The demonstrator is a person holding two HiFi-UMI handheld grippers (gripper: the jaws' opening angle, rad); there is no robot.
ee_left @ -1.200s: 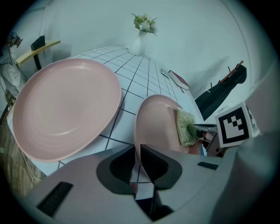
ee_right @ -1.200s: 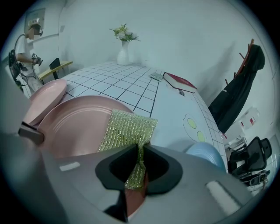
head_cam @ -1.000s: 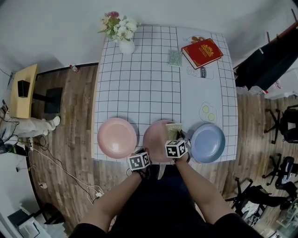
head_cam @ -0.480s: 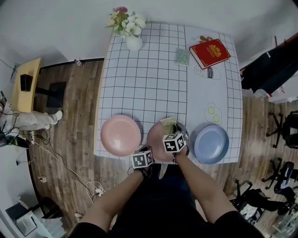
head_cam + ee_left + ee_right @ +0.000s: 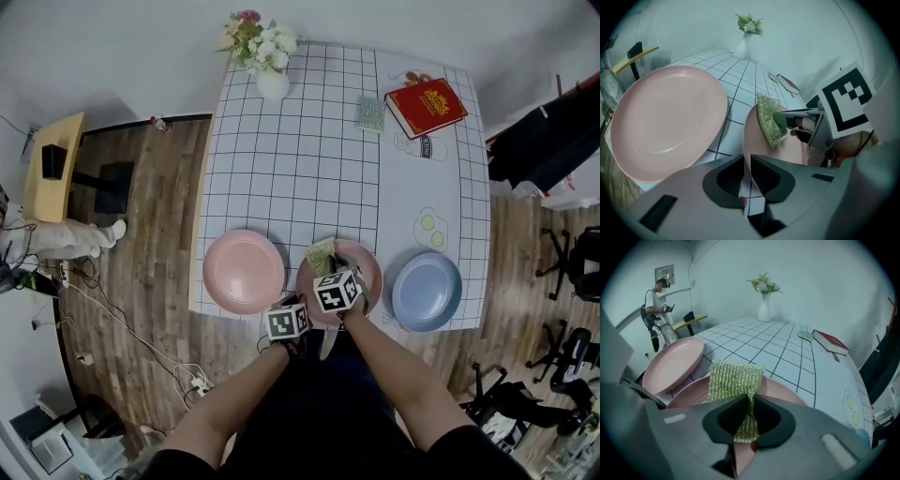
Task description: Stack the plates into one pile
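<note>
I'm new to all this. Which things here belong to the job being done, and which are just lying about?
In the job: left pink plate; middle pink plate, its rim gripped by the left tongs; blue plate; green cloth, held by the right tongs.
Lying about: vase of flowers; red book; second green cloth beside the book.
</note>
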